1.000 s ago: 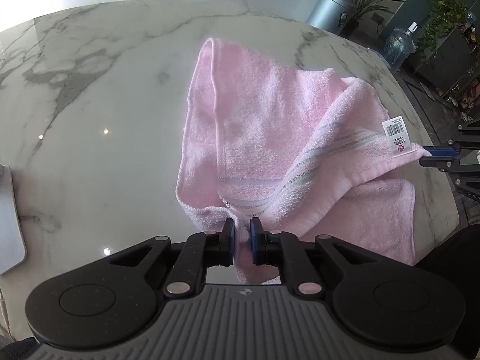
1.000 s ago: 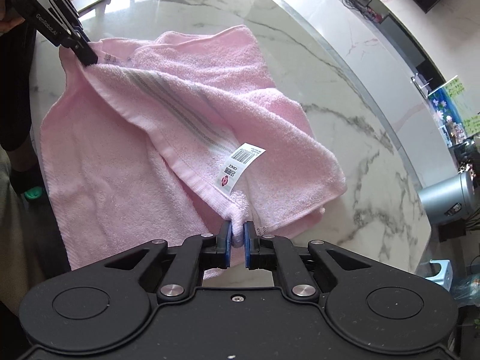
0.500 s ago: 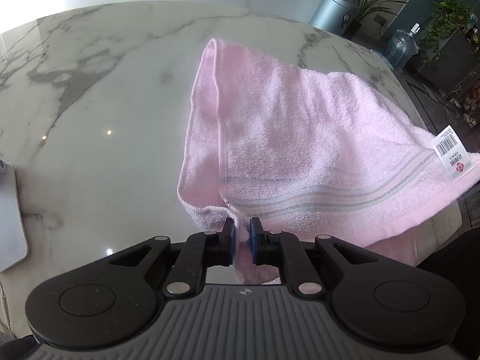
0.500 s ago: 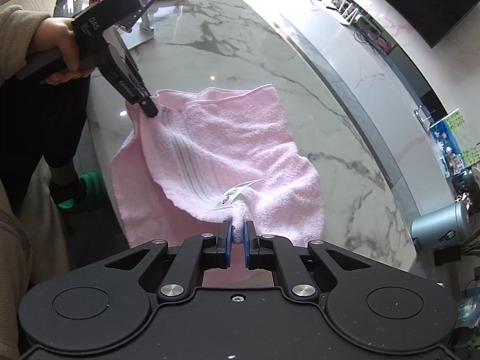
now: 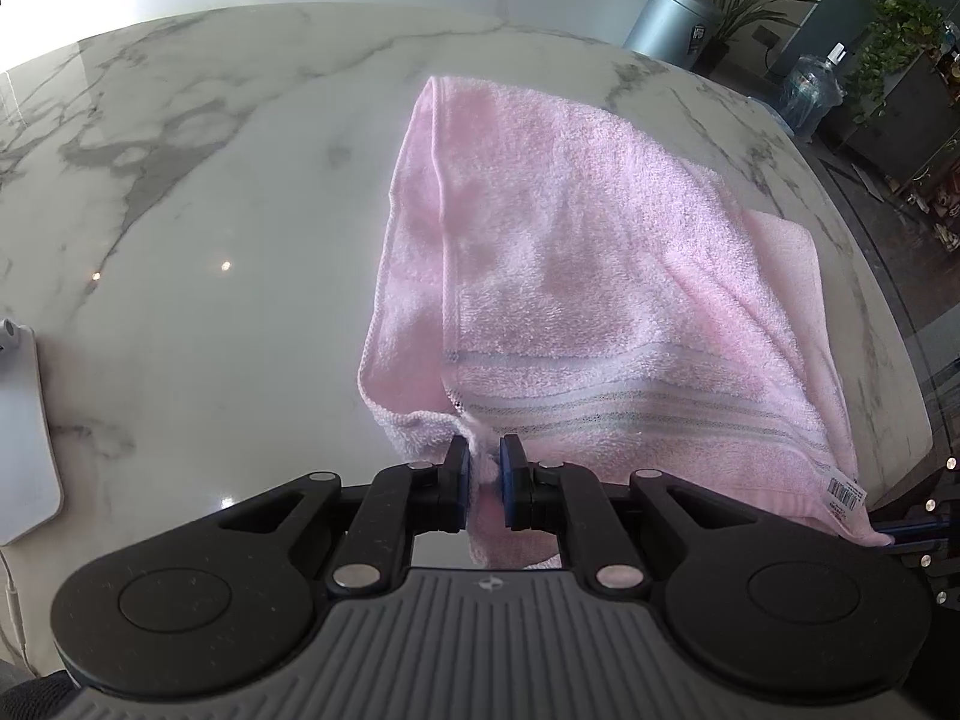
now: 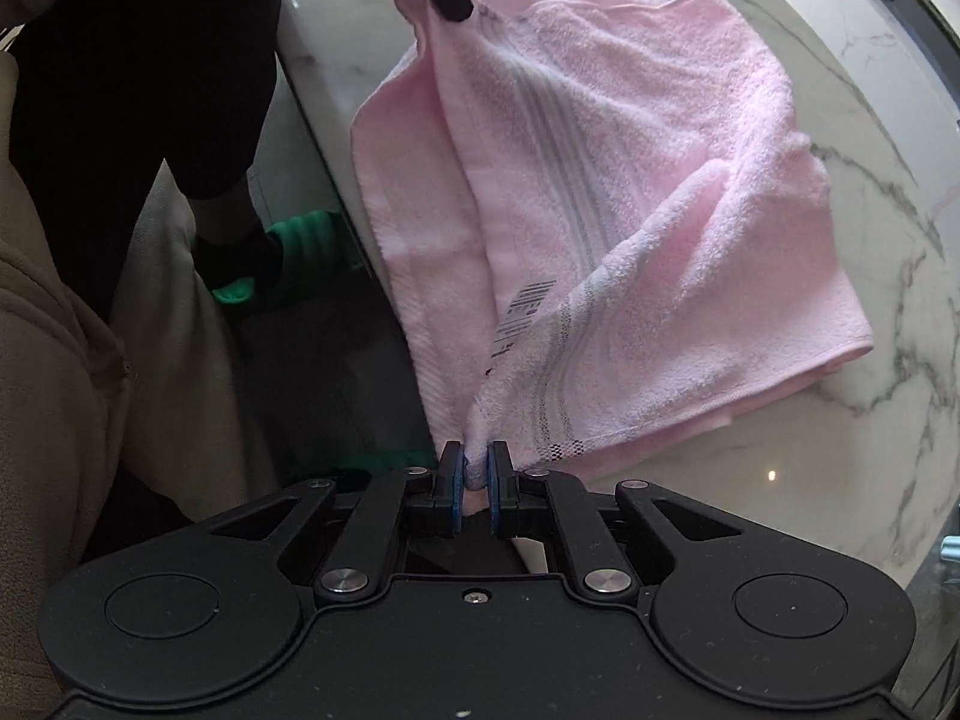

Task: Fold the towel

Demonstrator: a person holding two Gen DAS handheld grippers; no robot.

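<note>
Pink towel (image 5: 576, 276) on marble worktop (image 5: 198, 228), corners pinched in left gripper (image 5: 483, 480) and right gripper (image 6: 476, 477); best kept taut and level, edges matched before lowering

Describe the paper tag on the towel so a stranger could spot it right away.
Start at the marble table, then the pink towel draped over its near edge. Follow the grey stripes to the corner nearest the right gripper: the tag is the only white, barcoded piece.
</note>
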